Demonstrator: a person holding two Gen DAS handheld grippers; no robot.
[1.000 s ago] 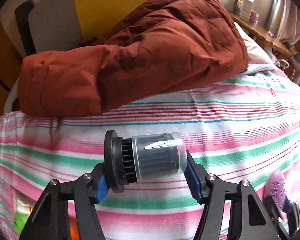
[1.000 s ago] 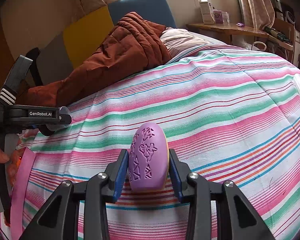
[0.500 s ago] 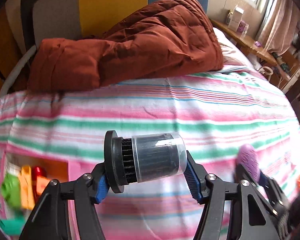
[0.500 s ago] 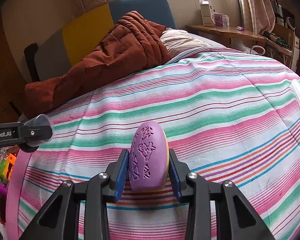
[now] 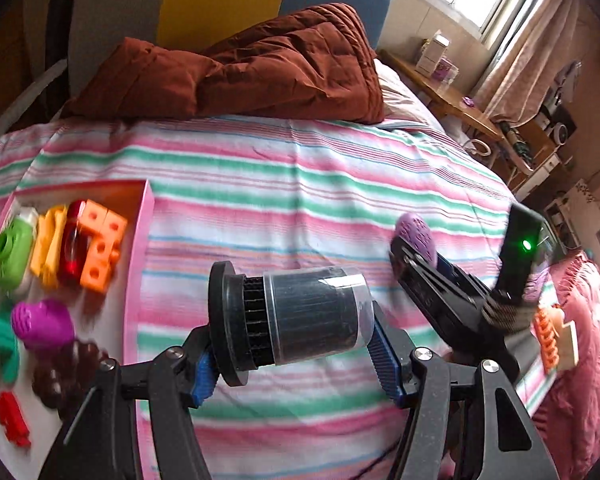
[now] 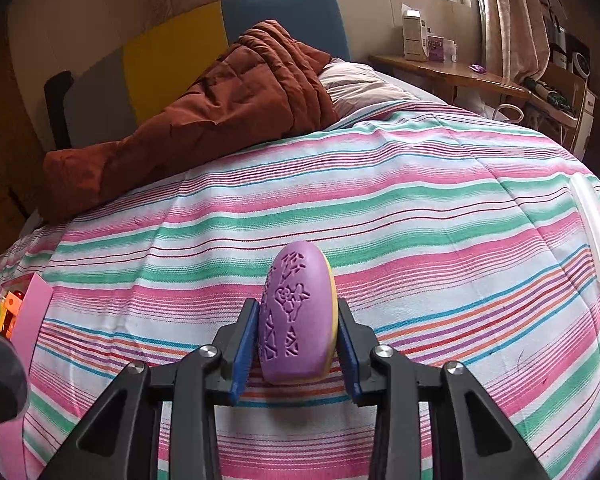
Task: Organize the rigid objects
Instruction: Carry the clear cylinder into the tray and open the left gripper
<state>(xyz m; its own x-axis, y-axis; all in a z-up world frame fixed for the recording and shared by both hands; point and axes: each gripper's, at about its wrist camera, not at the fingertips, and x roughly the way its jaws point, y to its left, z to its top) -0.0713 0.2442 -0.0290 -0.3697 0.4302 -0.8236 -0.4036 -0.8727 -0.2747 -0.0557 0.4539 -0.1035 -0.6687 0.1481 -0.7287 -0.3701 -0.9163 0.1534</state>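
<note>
A stiff, light filter point(image 5: 300, 316) is clamped endwise in the left jaws, an egg point(image 6: 298, 316) in the right, tray point(image 5: 140, 240) at nine o'clock.

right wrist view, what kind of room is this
Most likely a bedroom in a home. A bed with a striped sheet fills the view, a rust-brown quilt and a pillow lie at its head, and a wooden side shelf stands under a curtained window.

Black ribbed cylinder point(image 5: 300, 316) held sideways (clear-capped) — purple embossed egg point(image 6: 296, 320) upright.
</note>
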